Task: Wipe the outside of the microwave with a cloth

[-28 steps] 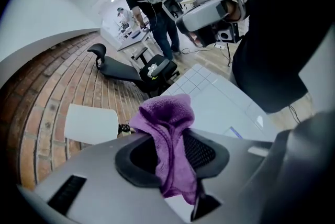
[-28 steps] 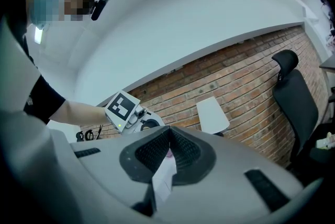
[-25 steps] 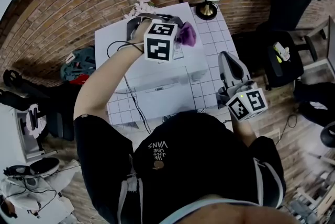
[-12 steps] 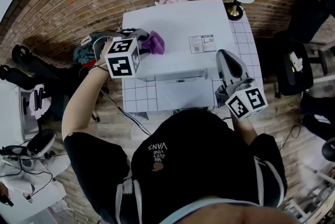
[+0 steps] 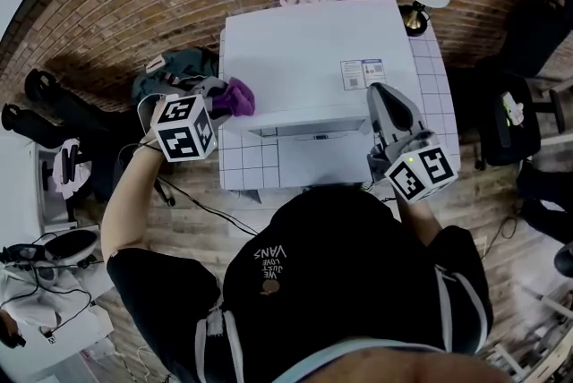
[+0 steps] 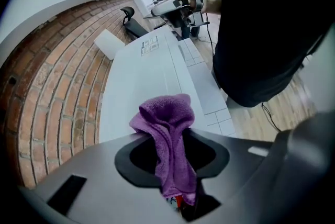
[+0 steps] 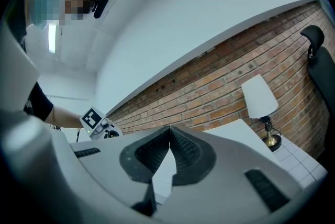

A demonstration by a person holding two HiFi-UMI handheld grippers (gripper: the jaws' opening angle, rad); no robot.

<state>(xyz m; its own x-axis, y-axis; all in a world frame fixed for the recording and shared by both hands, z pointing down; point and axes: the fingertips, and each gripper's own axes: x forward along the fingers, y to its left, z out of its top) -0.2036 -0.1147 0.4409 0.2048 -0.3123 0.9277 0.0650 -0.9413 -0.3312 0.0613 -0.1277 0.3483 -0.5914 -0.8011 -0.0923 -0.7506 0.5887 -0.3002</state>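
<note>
My left gripper [image 5: 215,100] pinches the cloth [image 5: 235,95], its length pointing at the microwave's [image 5: 304,50] left edge. Right gripper [image 5: 380,93]: jaws together, empty.

In the head view the person [image 5: 345,283] covers the near edge of the tabletop [image 5: 243,168] and the lower front of the microwave [image 5: 304,50]. The label [image 5: 362,72] on the microwave's top is too small to read. The marker cube [image 5: 183,128] of the left claw [image 5: 219,101] covers where the cloth [image 5: 236,94] is gripped, so only its far end shows there. In the right gripper view the right claw [image 7: 170,131] blocks most of the microwave, and the chair [image 7: 314,45] is cut off by the right edge.
</note>
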